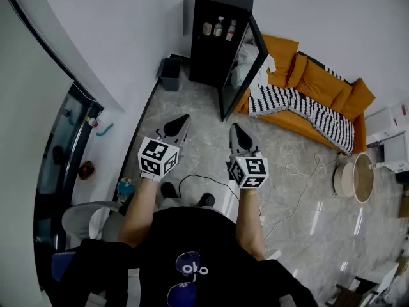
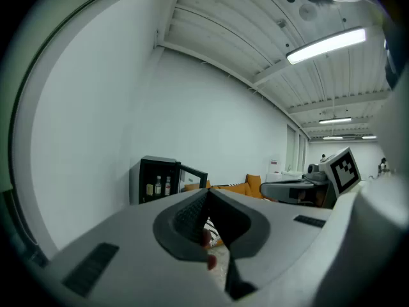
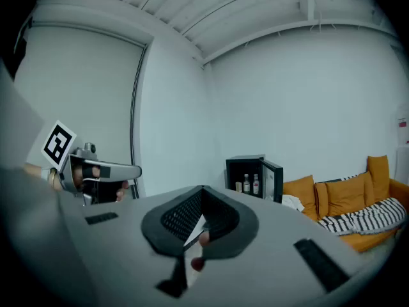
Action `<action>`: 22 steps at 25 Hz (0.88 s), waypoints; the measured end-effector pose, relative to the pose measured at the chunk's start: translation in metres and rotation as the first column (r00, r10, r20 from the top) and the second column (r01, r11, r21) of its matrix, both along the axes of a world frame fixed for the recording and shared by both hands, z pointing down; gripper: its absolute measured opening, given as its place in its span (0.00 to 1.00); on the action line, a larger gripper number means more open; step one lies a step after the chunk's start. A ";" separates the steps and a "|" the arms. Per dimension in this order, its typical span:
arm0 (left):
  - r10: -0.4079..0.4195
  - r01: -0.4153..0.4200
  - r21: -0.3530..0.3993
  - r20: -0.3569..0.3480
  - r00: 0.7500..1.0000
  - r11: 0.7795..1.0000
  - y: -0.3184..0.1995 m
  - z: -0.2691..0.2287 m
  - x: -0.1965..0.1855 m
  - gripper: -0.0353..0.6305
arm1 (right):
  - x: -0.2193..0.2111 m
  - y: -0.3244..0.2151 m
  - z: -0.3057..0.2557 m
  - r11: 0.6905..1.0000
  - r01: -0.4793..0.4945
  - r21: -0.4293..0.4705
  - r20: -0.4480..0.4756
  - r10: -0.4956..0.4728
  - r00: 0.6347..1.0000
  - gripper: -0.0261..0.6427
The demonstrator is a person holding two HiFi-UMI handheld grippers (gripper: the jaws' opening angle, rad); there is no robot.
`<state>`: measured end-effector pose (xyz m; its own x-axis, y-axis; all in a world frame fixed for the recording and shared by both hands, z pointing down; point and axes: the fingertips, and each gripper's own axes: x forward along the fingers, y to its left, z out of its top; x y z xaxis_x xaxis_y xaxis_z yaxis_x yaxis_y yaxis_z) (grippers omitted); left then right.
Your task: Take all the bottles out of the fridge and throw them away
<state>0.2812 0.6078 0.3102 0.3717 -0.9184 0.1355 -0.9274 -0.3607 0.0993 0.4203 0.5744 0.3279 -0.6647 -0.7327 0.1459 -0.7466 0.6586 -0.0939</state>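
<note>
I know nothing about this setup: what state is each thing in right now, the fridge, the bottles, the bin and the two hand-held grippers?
Fridge: its door swung open.
Bottles: upright on a shelf inside the fridge.
Bin: upright beside the fridge.
Left hand-held gripper: shut, empty.
Right hand-held gripper: shut, empty.

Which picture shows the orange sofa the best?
The head view: almost the whole sofa lies in sight from above, striped blanket on it. The right gripper view catches it at the picture's edge, cut off. The left gripper view shows only a sliver past the fridge door.
</note>
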 end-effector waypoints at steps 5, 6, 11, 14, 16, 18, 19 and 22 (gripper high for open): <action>0.005 -0.005 -0.003 -0.002 1.000 1.000 -0.001 0.005 -0.018 0.05 | -0.019 0.001 0.001 1.000 0.007 0.000 -0.006 -0.007 1.000 0.04; 0.007 -0.007 -0.004 -0.003 1.000 1.000 -0.001 0.006 -0.021 0.05 | -0.022 0.000 0.002 1.000 0.007 0.001 -0.012 -0.007 1.000 0.04; 0.007 -0.008 -0.008 -0.009 1.000 1.000 -0.002 0.011 -0.049 0.05 | -0.045 -0.002 0.003 1.000 0.004 -0.007 -0.022 -0.004 1.000 0.04; 0.022 -0.022 -0.014 -0.015 1.000 1.000 -0.001 0.014 -0.069 0.05 | -0.063 -0.006 0.006 1.000 -0.004 -0.020 -0.031 0.004 1.000 0.04; 0.037 -0.037 -0.015 -0.010 0.999 0.999 -0.001 0.016 -0.083 0.05 | -0.076 -0.007 0.007 1.000 -0.014 -0.028 -0.031 0.013 0.999 0.04; 0.053 -0.053 -0.012 -0.002 0.999 0.999 0.001 0.017 -0.096 0.05 | -0.089 -0.008 0.008 0.999 -0.024 -0.031 -0.031 0.023 0.999 0.04; 0.061 -0.061 -0.010 0.001 0.998 0.998 0.002 0.018 -0.103 0.05 | -0.095 -0.008 0.009 0.999 -0.030 -0.033 -0.033 0.029 0.999 0.04; 0.080 -0.080 -0.014 0.002 0.997 0.997 -0.001 0.023 -0.119 0.06 | -0.111 -0.012 0.013 0.998 -0.042 -0.039 -0.041 0.040 0.998 0.04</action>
